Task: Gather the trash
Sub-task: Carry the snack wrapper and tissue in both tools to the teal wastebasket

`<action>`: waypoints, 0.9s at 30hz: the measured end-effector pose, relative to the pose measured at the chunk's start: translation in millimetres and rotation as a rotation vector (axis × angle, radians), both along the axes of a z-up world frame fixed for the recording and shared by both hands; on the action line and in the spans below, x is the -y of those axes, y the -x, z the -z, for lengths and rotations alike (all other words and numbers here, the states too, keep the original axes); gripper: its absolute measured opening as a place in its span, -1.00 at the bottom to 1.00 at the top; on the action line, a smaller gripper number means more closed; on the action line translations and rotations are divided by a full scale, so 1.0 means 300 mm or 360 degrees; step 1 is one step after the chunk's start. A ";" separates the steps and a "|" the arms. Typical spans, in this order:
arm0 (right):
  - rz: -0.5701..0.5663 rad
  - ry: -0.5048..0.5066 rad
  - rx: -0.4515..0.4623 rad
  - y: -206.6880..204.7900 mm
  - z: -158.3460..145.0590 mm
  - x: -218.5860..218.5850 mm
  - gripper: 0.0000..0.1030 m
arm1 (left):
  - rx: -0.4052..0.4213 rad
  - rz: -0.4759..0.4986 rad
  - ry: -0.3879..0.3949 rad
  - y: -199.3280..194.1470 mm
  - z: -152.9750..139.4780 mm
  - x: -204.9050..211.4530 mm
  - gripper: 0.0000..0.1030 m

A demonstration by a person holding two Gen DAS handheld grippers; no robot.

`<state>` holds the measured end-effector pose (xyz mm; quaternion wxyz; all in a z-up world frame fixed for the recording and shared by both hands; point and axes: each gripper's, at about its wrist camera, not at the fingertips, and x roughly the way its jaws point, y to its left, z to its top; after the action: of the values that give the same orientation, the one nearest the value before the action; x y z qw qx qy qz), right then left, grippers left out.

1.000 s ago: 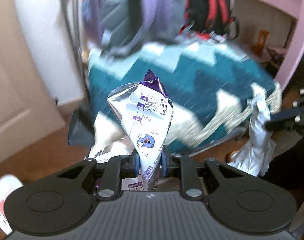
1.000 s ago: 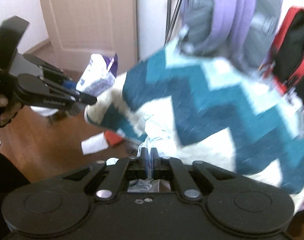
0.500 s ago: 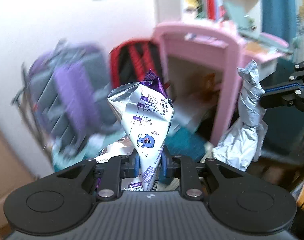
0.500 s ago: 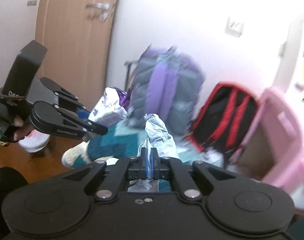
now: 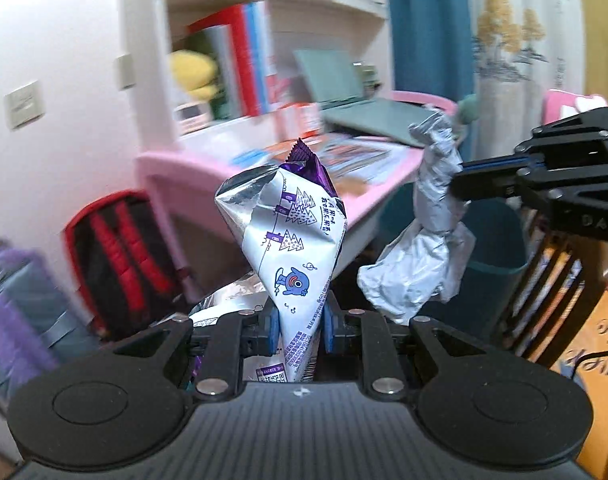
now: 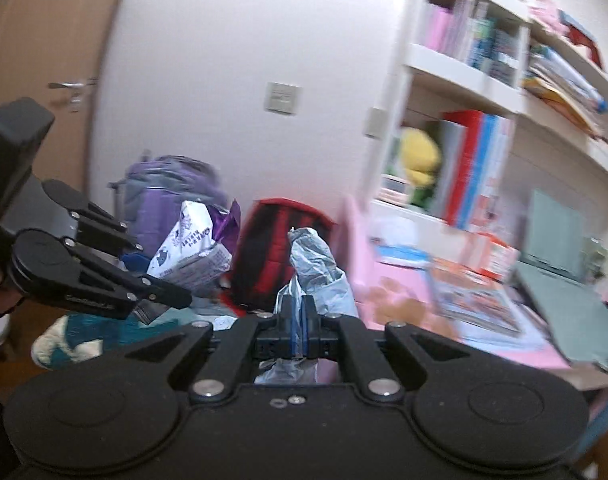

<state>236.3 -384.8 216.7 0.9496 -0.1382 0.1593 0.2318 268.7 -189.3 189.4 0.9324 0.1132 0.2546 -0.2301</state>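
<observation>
1. Trash, the larger piece: a crumpled silver plastic bag (image 5: pixel 420 264) hangs from my right gripper (image 6: pixel 298 316), whose fingers are pressed together on its neck; it dangles in open air just beside the pink desk's (image 5: pixel 207 168) front edge.
2. The white-and-purple foil snack wrapper (image 5: pixel 293 240) with a blue cartoon figure stands upright from my left gripper (image 5: pixel 298 328), pinched near its narrow bottom end between the blue pads (image 5: pixel 271 326).
3. Both pieces are held off any surface, near each other but not touching.
4. Below the desk edge, a red-and-black backpack (image 5: pixel 115 248) and a purple-grey backpack (image 6: pixel 163 184) crowd the wall.
</observation>
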 end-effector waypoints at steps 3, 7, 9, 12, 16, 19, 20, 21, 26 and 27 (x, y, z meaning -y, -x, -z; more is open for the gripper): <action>0.0101 0.0011 0.0005 -0.015 -0.011 0.106 -0.94 | 0.0008 0.0081 -0.0020 -0.033 -0.020 0.131 -0.61; 0.0231 0.0019 -0.0002 -0.045 0.000 0.232 -0.94 | 0.0001 0.0183 -0.0041 -0.080 -0.032 0.304 -0.61; 0.0289 0.0025 -0.0017 -0.069 0.014 0.284 -0.94 | -0.0007 0.0226 -0.0066 -0.101 -0.032 0.391 -0.61; 0.0375 0.0027 -0.0046 -0.084 0.033 0.365 -0.94 | -0.0036 0.0278 -0.0082 -0.122 -0.022 0.491 -0.61; 0.0454 0.0021 -0.0083 -0.122 0.065 0.442 -0.94 | -0.0085 0.0341 -0.0095 -0.175 0.011 0.626 -0.61; 0.0506 0.0044 -0.0124 -0.165 0.101 0.492 -0.94 | -0.0134 0.0366 -0.0104 -0.212 0.058 0.698 -0.61; 0.0520 0.0048 -0.0145 -0.180 0.112 0.508 -0.94 | -0.0144 0.0371 -0.0108 -0.222 0.072 0.715 -0.61; 0.0525 0.0050 -0.0167 -0.194 0.125 0.523 -0.94 | -0.0154 0.0374 -0.0114 -0.235 0.085 0.734 -0.61; 0.0539 0.0070 -0.0290 -0.258 0.196 0.585 -0.94 | -0.0215 0.0365 -0.0129 -0.314 0.131 0.816 -0.61; 0.0538 0.0077 -0.0312 -0.266 0.210 0.591 -0.94 | -0.0228 0.0370 -0.0139 -0.328 0.145 0.833 -0.61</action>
<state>316.0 -562.2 153.6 0.9514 -0.1091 0.2774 0.0776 367.1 -439.4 146.0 0.8731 0.1657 0.3155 -0.3327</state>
